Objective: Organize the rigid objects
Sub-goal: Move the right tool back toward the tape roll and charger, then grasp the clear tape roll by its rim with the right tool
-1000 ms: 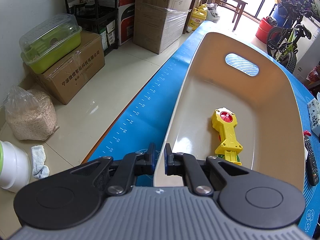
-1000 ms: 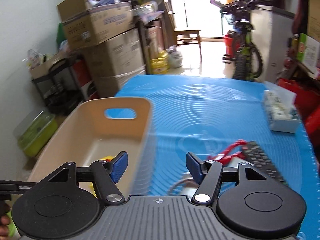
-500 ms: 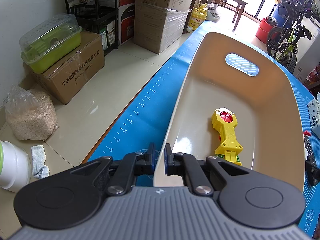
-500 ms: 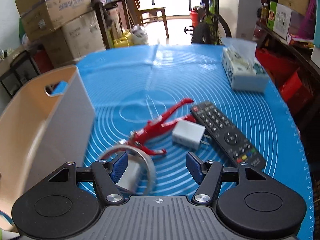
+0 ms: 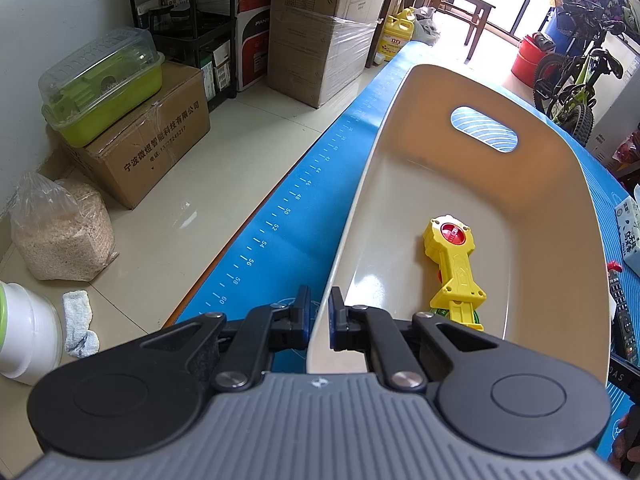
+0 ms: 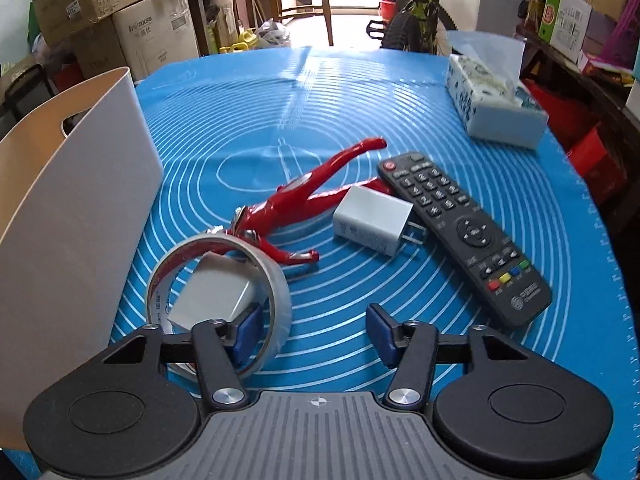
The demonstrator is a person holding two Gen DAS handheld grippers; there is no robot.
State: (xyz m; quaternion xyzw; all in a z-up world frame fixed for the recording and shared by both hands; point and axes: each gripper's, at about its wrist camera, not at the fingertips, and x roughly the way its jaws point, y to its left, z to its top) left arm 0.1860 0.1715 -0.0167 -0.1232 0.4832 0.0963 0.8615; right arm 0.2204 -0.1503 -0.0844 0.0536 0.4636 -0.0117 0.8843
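Dropping toward the blue silicone mat (image 6: 400,92), the right gripper (image 6: 316,330) has just been narrowing its half-open jaws, nothing pressed between them; its left pad sits inside the clear tape roll (image 6: 216,292) at lower left, a white block (image 6: 212,294) lying within. Further right lie the red figurine (image 6: 296,196), white plug adapter (image 6: 370,220) and black remote (image 6: 464,232). Meanwhile the left gripper (image 5: 319,316) pinches the cream plastic bin (image 5: 580,216) wall, probably steadying it; a yellow toy (image 5: 454,260) rests inside

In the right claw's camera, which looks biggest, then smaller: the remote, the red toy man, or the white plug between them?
1. Remote and red toy man: about equally long, and the remote lies nearer, so I can't rank them.
2. White plug: clearly the smallest.
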